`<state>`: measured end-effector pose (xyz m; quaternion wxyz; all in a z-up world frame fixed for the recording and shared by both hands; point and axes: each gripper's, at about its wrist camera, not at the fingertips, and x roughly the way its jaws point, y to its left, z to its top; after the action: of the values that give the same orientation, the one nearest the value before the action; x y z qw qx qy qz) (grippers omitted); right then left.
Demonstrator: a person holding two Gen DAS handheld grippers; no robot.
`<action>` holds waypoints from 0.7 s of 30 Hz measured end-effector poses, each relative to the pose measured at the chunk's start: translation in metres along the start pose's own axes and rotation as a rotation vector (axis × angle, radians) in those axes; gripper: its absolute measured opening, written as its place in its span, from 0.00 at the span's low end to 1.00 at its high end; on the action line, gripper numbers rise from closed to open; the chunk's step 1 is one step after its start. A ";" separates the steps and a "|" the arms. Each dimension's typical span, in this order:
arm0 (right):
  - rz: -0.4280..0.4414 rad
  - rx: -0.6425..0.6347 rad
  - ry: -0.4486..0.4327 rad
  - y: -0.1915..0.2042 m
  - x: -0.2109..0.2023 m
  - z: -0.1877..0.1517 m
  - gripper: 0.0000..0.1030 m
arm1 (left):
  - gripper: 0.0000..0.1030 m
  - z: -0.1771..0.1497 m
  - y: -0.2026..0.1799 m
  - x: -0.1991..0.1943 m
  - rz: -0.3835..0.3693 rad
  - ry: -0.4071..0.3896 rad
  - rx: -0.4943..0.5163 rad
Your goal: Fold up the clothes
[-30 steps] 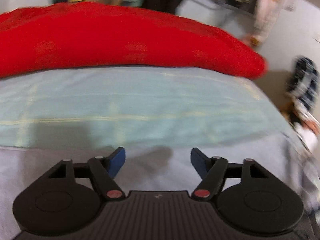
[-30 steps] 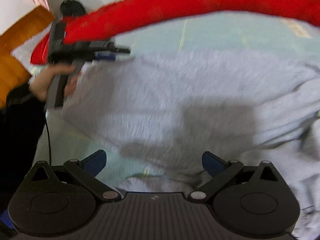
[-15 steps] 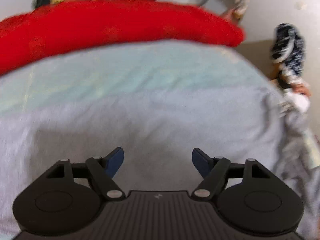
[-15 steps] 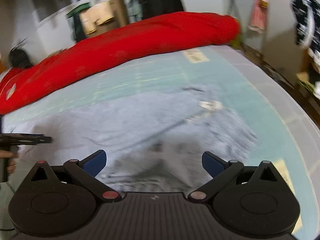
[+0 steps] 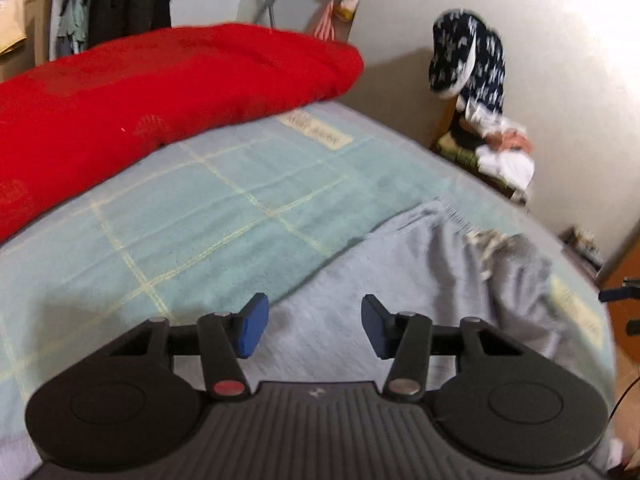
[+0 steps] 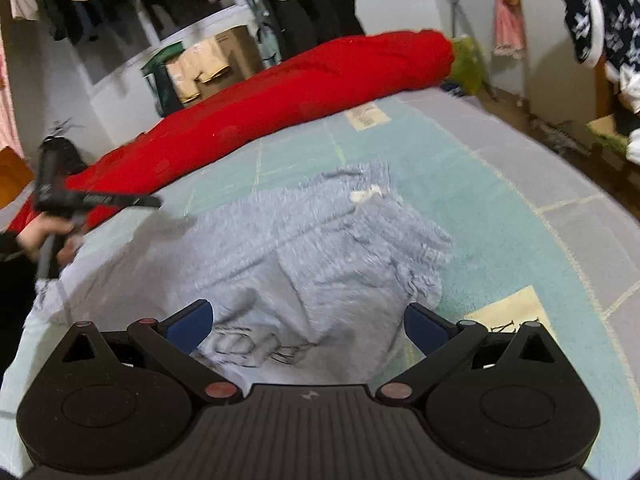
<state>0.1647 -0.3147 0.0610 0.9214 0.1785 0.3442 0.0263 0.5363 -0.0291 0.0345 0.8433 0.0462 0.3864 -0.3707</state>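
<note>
Grey garment (image 6: 304, 248), red blanket (image 5: 152, 88), pale-green cover (image 5: 224, 216) with yellowish grid lines.

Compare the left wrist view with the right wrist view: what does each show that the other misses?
Only the left wrist view shows the left gripper head-on, jaws closing with nothing between them. Only the right shows the hand holding it, the cardboard boxes and the wide-open right gripper. Both share the grey garment, red blanket and green checked cover.
</note>
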 end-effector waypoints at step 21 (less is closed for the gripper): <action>0.162 0.182 0.003 -0.071 0.054 0.002 1.00 | 0.39 0.037 0.012 0.092 -0.215 0.375 0.308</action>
<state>0.2016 -0.3723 0.0038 0.8957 0.2887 0.3310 0.0698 0.6063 -0.0880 -0.0055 0.6959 0.2007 0.4775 -0.4974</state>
